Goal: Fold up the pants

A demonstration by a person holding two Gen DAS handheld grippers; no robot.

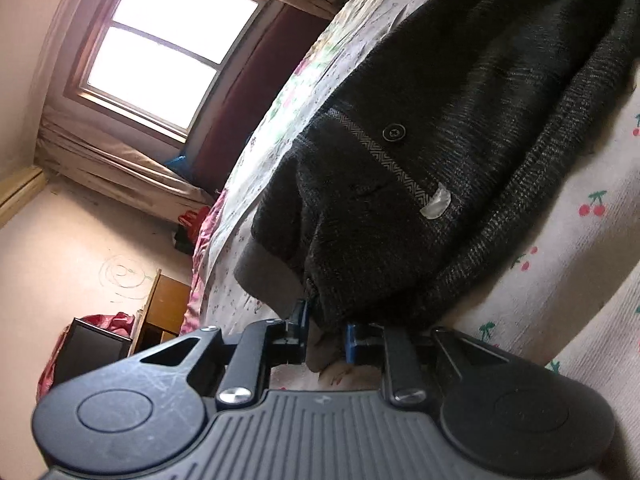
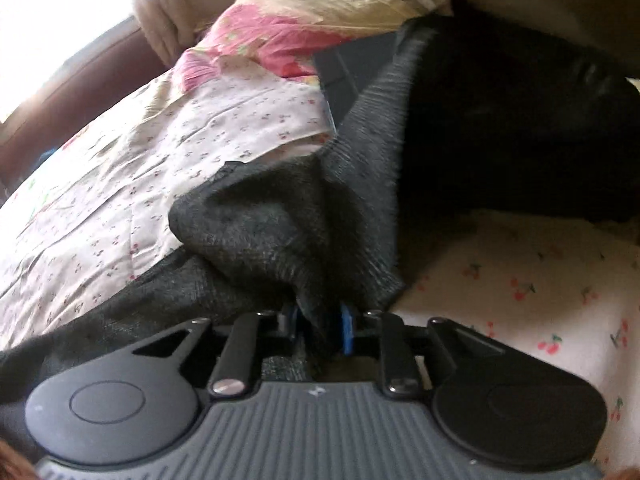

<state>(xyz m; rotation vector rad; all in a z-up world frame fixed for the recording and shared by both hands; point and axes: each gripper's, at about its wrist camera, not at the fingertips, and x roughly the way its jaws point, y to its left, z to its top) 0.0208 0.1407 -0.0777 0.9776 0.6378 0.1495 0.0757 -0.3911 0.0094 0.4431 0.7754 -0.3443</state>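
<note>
Dark grey woolly pants [image 1: 460, 128] lie on a bed with a cherry-print sheet [image 1: 580, 216]. The waistband with a button [image 1: 394, 133] and a herringbone lining shows in the left wrist view. My left gripper [image 1: 326, 330] is shut on the pants' waist edge, its blue pads [image 1: 351, 342] pinching the cloth. In the right wrist view my right gripper [image 2: 320, 326] is shut on a bunched fold of the pants [image 2: 288, 232], lifted off the sheet [image 2: 520, 288]. The rest of the pants trails away dark and blurred.
A flowered quilt [image 2: 120, 168] and a pink pillow [image 2: 280, 28] lie on the bed. A dark flat object [image 2: 344, 76] lies by the pillow. A window [image 1: 168, 44], a wooden cabinet [image 1: 164, 312] and a wall lie beyond the bed's edge.
</note>
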